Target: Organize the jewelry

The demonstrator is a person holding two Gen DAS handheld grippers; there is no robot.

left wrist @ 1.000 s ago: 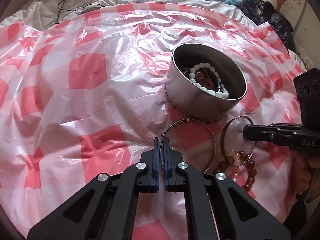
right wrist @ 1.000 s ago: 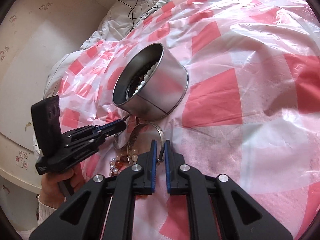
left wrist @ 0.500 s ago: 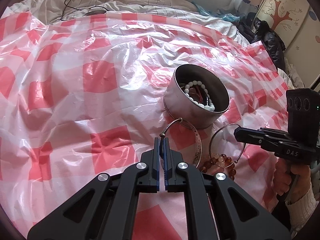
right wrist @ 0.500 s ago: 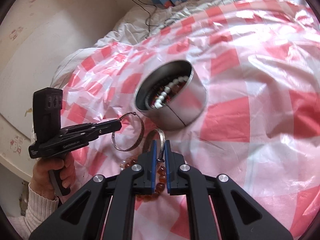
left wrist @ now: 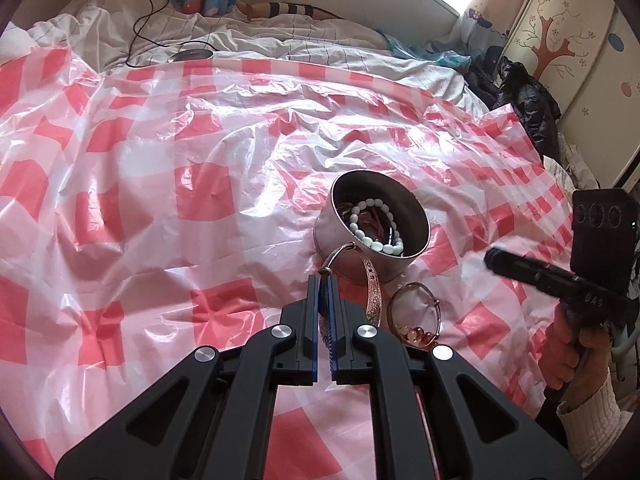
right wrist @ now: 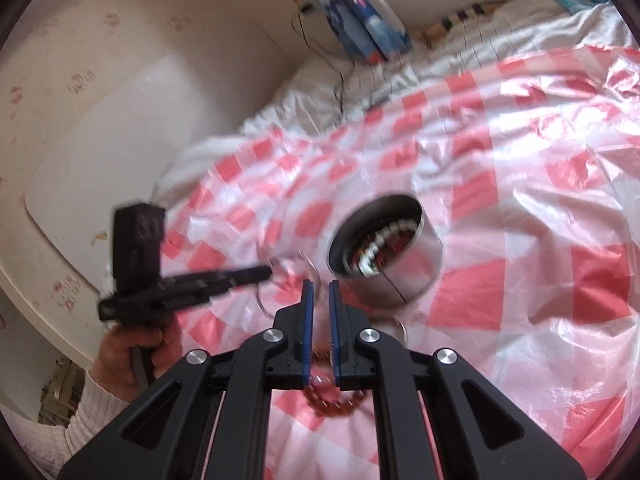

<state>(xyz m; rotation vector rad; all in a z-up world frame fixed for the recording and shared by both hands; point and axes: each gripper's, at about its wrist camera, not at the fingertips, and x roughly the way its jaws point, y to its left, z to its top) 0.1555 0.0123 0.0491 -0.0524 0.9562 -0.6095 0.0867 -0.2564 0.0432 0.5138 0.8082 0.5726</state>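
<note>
On the left, the checked plastic sheet (left wrist: 208, 200) is seen bare and crumpled, nothing on it to foul a move. At centre, the left gripper (left wrist: 324, 280) is clamped shut on the engraved bangle (left wrist: 372, 280), which is gripped near its open end and arcs up and to the right of the jaws. The tin (left wrist: 416, 216) is found just beyond and right of those jaws, mouth up and tipped toward the camera, with a white bead bracelet (left wrist: 376, 240) and darker pieces already inside. A short carry forward and right over the near rim is judged to be what is called for, and the left gripper looks the nearer. Just right of the bangle, a thin hoop (left wrist: 416, 308) with amber beads (left wrist: 416, 334) is seen before the tin. Further right, the right gripper (left wrist: 490, 258) is pointed at the tin; its jaws are shown almost closed, but whether anything is pinched cannot be told through the blur.
</note>
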